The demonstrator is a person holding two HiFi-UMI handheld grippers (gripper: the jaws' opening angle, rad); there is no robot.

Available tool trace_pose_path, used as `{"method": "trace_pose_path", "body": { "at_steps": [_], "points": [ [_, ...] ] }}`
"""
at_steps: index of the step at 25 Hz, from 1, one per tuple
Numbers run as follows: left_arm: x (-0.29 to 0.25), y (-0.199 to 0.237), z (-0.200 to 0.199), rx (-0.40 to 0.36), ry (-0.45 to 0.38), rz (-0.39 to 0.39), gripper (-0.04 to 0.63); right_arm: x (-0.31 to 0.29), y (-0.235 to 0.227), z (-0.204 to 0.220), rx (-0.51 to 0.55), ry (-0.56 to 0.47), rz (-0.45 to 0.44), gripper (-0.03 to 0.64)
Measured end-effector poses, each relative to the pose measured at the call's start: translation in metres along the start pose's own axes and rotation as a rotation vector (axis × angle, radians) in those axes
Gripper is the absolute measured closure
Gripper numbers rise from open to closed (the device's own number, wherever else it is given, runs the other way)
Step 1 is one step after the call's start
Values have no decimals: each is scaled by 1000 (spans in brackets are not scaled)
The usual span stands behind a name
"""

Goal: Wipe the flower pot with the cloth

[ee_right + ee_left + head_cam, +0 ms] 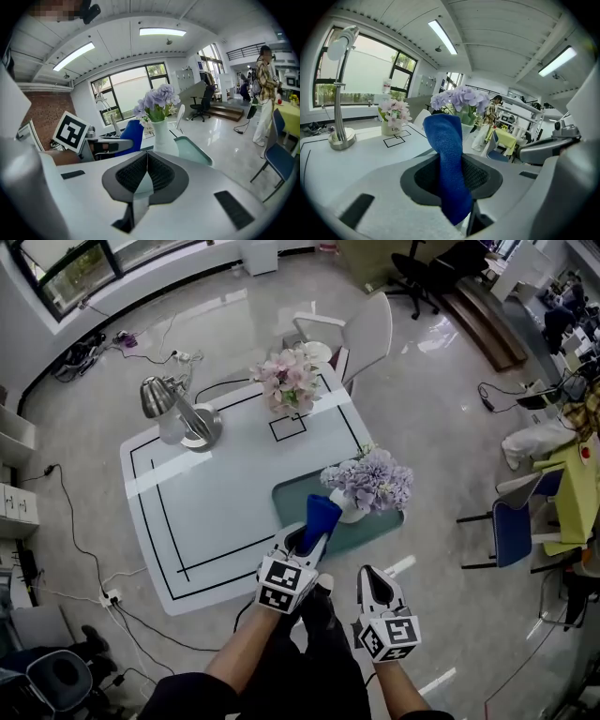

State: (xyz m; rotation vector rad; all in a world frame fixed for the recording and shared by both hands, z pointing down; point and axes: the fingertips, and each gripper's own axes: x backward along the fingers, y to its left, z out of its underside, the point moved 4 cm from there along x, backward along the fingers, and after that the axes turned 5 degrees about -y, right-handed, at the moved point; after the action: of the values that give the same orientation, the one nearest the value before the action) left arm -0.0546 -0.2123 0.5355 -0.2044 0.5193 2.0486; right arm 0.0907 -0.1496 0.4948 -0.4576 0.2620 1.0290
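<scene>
Right gripper (pixel 368 577) hangs closest, off the table's near edge, its jaws pressed together tip to tip with nothing between them; beside it and a little further forward, the left gripper (pixel 302 542) is clamped on the blue cloth (pixel 321 513); the left gripper view shows that cloth pinched between the two pads, one end hanging down below the jaws and the other standing up and folding over in front; the cloth's upper end reaches over the near edge of the teal tray (pixel 289 498) and sits just beside the flower pot (pixel 349 510), though whether it touches the pot is not clear.

The flower pot is a white vase standing upright on the teal tray at the near right part of the white table (pixel 216 493); a full head of purple flowers (pixel 370 481) spreads over its mouth and hides its top from above; in the right gripper view the pot stands straight ahead of the closed jaws, with the cloth to its left.

Further back, a silver desk lamp (pixel 178 412) stands at the table's far left; a bunch of pink flowers (pixel 287 381) sits at the far edge; behind it, a white chair (pixel 367 329) on the glossy floor.
</scene>
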Motion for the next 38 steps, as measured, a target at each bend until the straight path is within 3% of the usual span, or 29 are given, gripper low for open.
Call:
{"method": "trace_pose_path", "body": {
  "at_steps": [4, 12, 18, 20, 22, 25, 27, 29, 35, 38],
  "points": [
    [-36, 22, -9, 16, 24, -4, 472, -18, -14, -2, 12, 49, -4, 607],
    [-83, 43, 26, -4, 149, 13, 472, -28, -41, 5, 7, 87, 28, 607],
    [-94, 65, 56, 2, 244, -31, 472, -33, -50, 9, -1, 101, 32, 607],
    [-89, 70, 48, -10, 219, -49, 472, -35, -52, 8, -1, 102, 25, 607],
    [-83, 71, 24, -19, 132, -54, 472, -36, -53, 8, 6, 108, 12, 607],
    [-88, 67, -4, -19, 70, 28, 472, -37, -55, 9, 16, 119, 4, 607],
    [-101, 64, 0, -48, 122, 101, 472, -36, -56, 10, 17, 118, 10, 607],
    [-111, 65, 11, -87, 176, 123, 472, -35, -57, 11, 14, 118, 15, 607],
    [-130, 76, 45, -142, 311, 89, 473, -29, -62, 14, 5, 119, 33, 607],
    [-126, 82, 53, -133, 310, 51, 472, -26, -62, 17, -3, 118, 35, 607]
  ]
}}
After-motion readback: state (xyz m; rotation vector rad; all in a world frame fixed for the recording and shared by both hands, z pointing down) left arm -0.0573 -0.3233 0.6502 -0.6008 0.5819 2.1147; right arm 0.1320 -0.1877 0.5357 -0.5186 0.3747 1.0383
